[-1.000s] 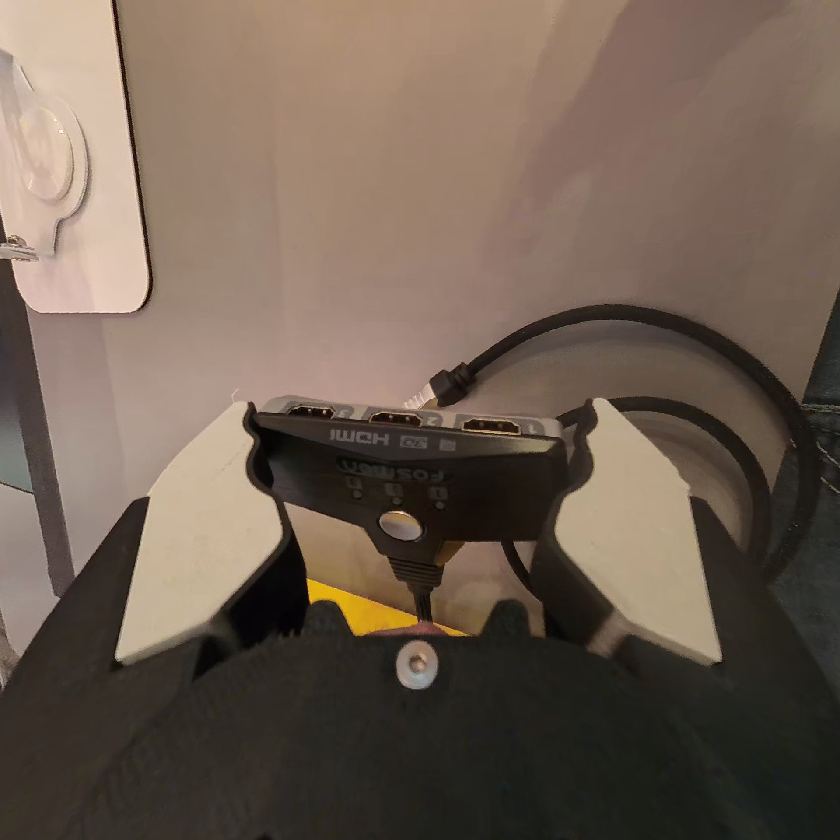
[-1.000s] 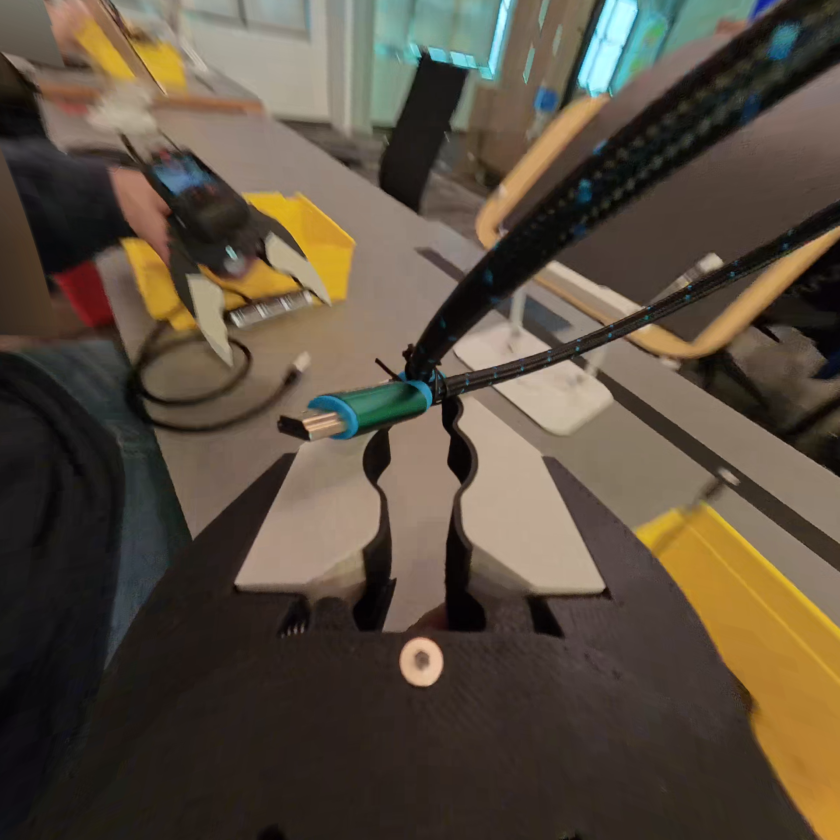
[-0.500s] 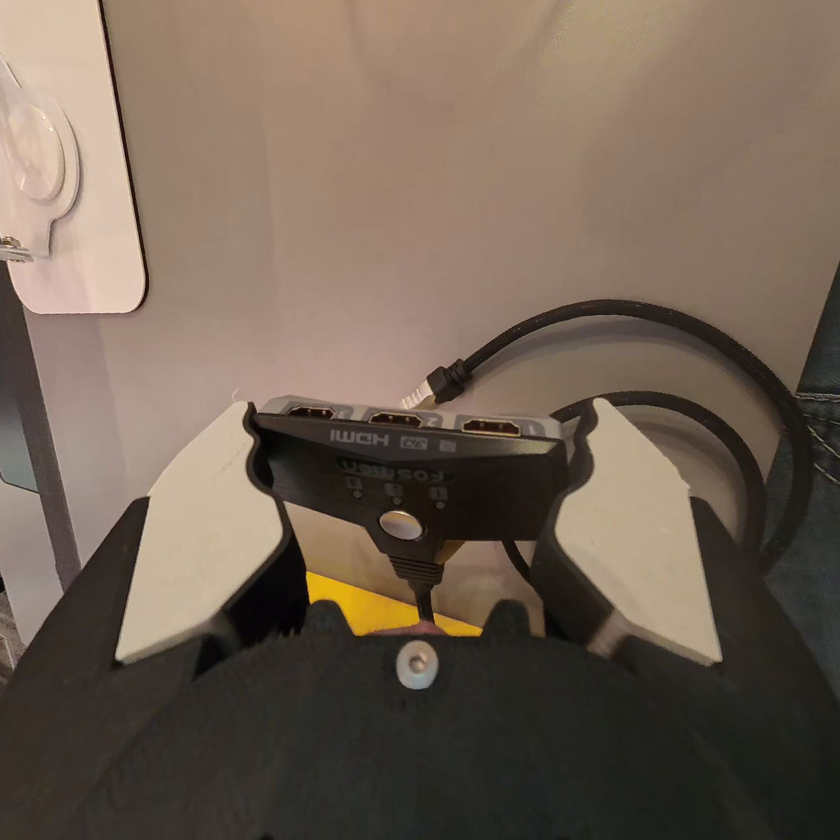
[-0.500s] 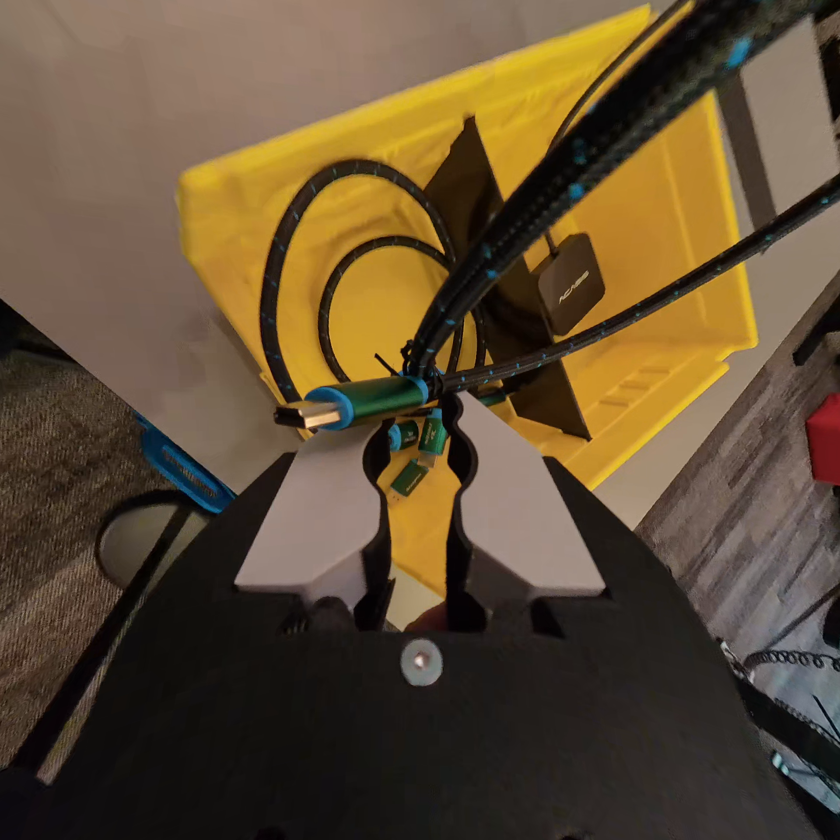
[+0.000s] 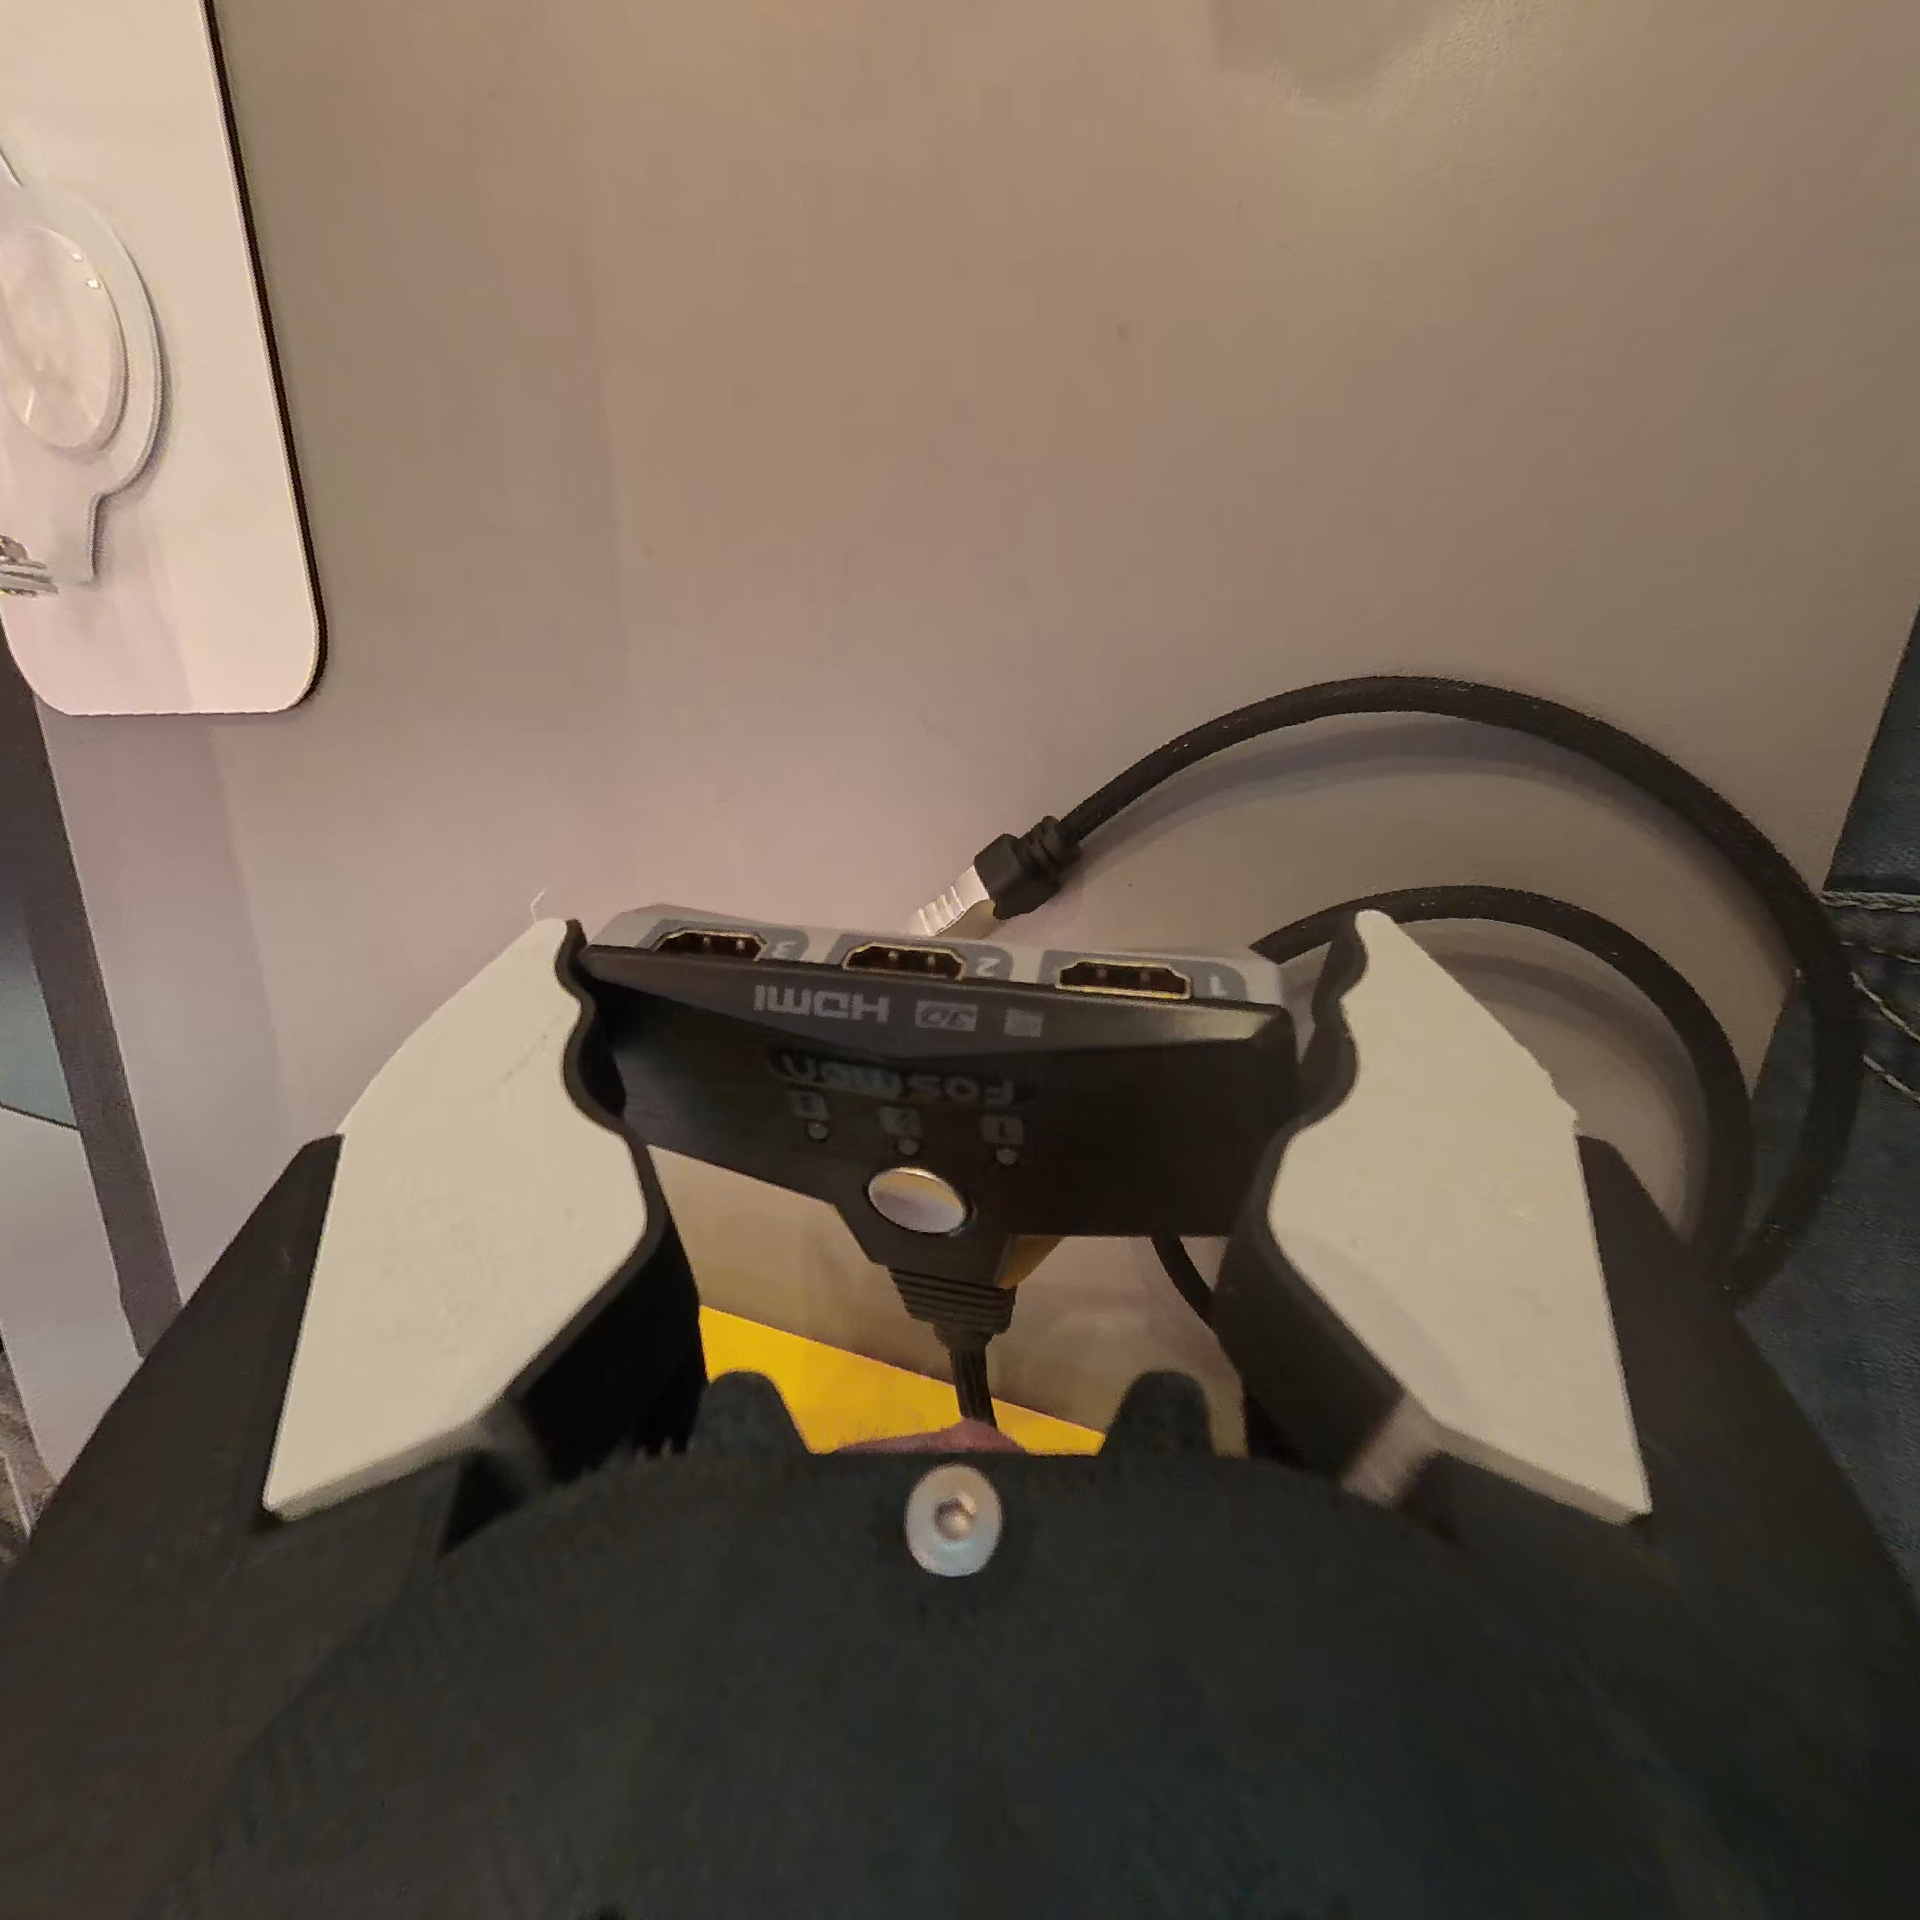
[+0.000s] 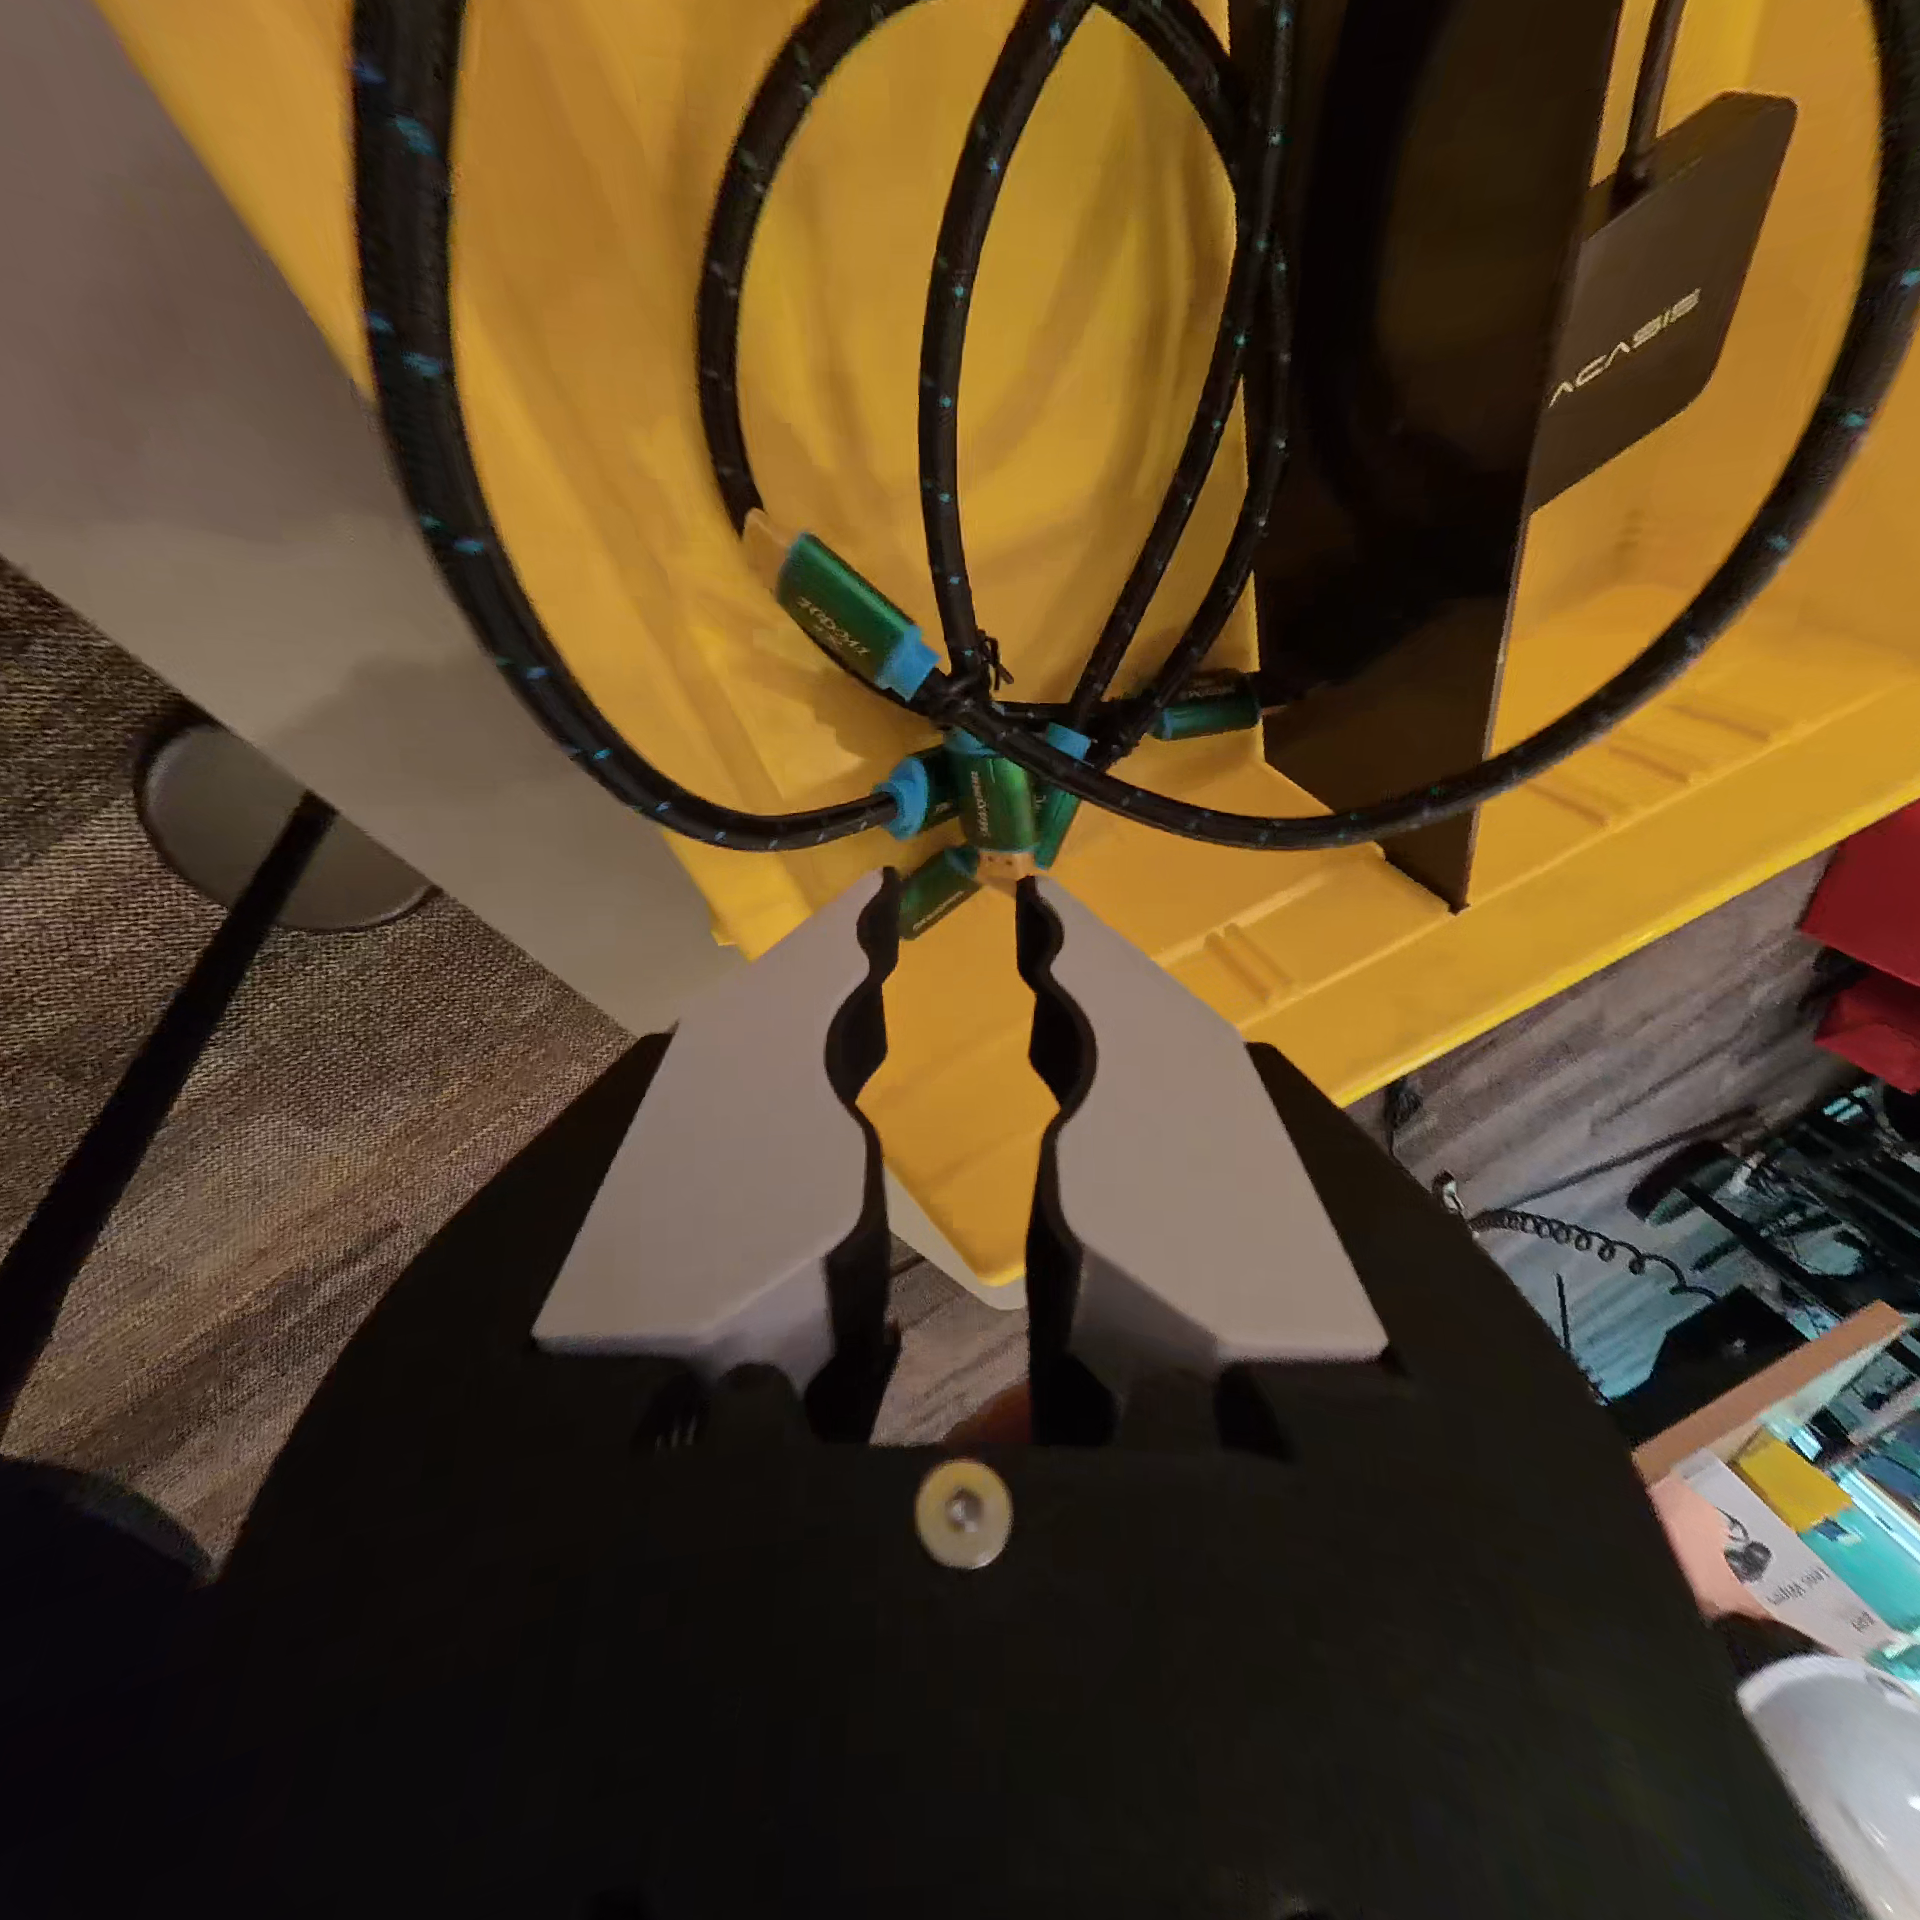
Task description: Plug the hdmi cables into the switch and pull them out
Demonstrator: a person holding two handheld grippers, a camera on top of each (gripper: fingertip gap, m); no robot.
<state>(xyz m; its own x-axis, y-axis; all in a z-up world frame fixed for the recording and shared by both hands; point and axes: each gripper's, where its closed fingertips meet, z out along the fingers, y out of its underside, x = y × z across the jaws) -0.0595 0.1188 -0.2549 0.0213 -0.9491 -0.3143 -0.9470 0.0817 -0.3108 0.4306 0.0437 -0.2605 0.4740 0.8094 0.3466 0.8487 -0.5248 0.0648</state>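
Left claw (image 5: 935, 997): clamped on the switch (image 5: 940, 1091) by its two short ends, pale flat-faced fingers (image 5: 457, 1226) on black textured bodies.
Switch: matte black wedge-shaped casing with a grey front face, three gold-lined ports all bare, a round metal button on top; held above the pale grey bench (image 5: 935, 468).
Switch lead: black braided cord (image 5: 1558, 779) looping on the bench at right, its small metal-tipped plug lying just beyond the switch.
Right claw (image 6: 951, 894): fingers slightly parted with nothing between them, wavy black inner edges showing; it hangs over the yellow bin (image 6: 1299, 935).
HDMI cables (image 6: 436, 416): black braid flecked with blue, glossy green plugs with blue collars, lying tangled in the smooth plastic bin beside a black flat box (image 6: 1662, 301).
Floor: brownish carpet (image 6: 260, 1039) below the bench edge.
Change: half a second ago the right claw pinched a green plug by its collar; that cable now lies in the bin with the rest. The left claw's grip on the switch is unchanged.
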